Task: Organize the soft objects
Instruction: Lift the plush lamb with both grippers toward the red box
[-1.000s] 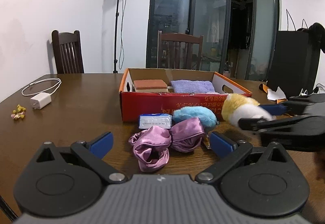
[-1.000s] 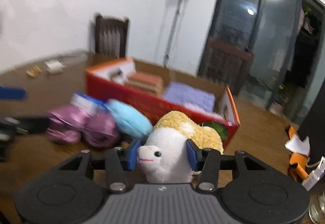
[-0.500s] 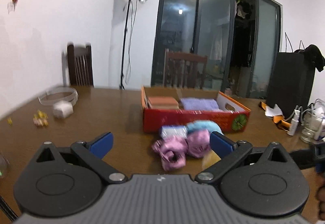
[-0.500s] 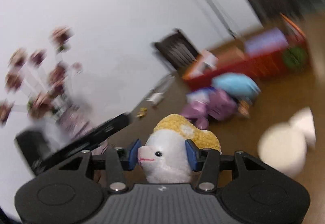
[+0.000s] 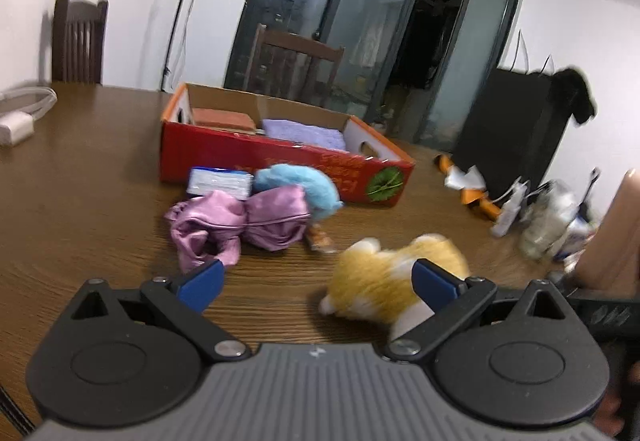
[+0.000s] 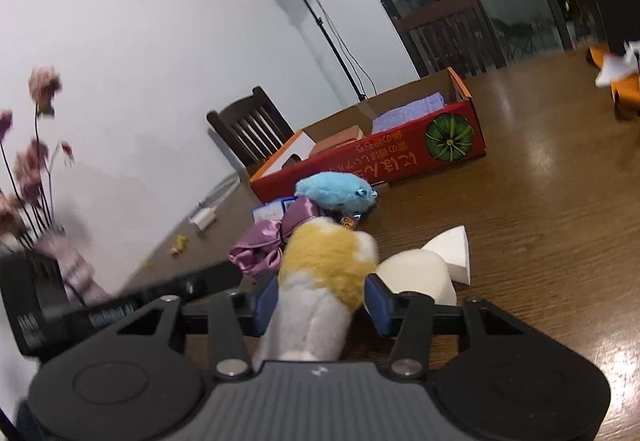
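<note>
Gripping the yellow-and-white plush (image 6: 320, 281), the right gripper (image 6: 320, 305) carries it; next, toward the red box (image 6: 384, 161) at one o'clock. Left gripper (image 5: 316, 277) gapes empty.

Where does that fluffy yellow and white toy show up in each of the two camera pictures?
Left wrist view: the plush toy lies low and right of centre, blurred, just behind the left gripper's right-hand blue finger.
Right wrist view: the plush toy sits bottom centre, clamped between the right gripper's blue fingers.
Shared landmark: the red cardboard box stands beyond the toy in both views.
</note>
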